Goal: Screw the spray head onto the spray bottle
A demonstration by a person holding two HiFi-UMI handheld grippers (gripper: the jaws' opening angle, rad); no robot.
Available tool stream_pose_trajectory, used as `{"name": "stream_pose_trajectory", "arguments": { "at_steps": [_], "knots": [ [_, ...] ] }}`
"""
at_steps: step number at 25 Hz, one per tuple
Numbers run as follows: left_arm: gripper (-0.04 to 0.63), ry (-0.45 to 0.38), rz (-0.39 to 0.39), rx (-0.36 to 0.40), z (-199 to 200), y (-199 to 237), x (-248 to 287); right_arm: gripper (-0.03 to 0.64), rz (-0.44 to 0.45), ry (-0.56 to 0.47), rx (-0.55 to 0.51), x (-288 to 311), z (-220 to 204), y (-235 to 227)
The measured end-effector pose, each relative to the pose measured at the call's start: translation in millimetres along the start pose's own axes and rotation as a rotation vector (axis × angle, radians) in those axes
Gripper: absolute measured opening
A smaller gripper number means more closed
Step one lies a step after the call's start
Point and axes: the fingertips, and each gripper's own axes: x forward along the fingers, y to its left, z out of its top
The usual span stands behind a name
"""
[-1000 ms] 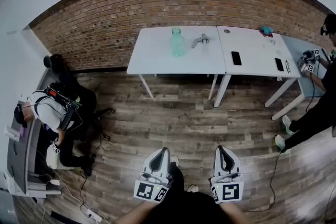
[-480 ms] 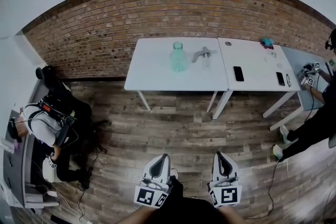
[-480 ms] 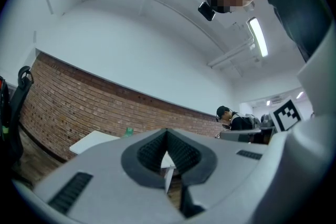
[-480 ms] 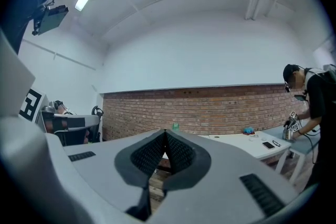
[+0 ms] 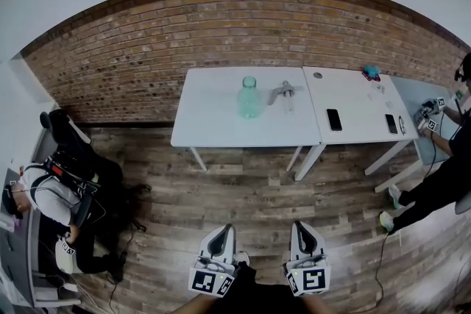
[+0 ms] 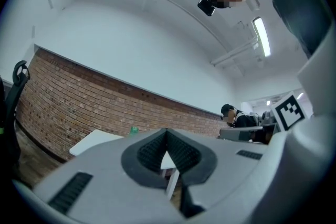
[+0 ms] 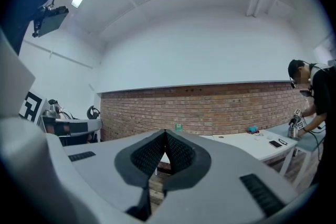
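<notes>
This is a lab room: a brick wall, a wood floor, white counters, and people working at desks.

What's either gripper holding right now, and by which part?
Nothing. Left gripper and right gripper: jaws shut, empty. Spray bottle and spray head sit on the table.

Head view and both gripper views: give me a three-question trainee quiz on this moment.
1. True or false: the spray head lies on the white table, apart from the spray bottle.
2. The left gripper has its jaws: A) wide open; B) shut, empty; C) shut on the spray bottle.
3. Fill in: the right gripper hangs over the wooden ____.
Key: 1 true; 2 B; 3 floor.
</notes>
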Motion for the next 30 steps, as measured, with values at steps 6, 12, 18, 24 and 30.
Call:
{"name": "stream_pose_trajectory", "arguments": {
  "at_steps": [6,12,18,24,30],
  "knots": [
    [0.002,0.01,-0.041,0.0,-2,16,16,0.002,-0.055,0.021,0.019,18,-4,-10],
    [0.002,0.031,-0.073,-0.017,-8,24,23,0.002,-0.085,0.044,0.012,30,-4,-7],
    [0.002,0.037,-0.056,-0.019,-9,31,29,0.002,-0.079,0.055,0.022,40,-8,-10],
    [0.002,0.04,-0.002,-0.022,-15,42,35,0.002,-0.023,0.063,0.017,59,-14,-7],
    [0.002,0.038,0.018,-0.012,-13,39,68,0.002,-0.029,0.069,-0.008,85,-10,-32]
  ]
}}
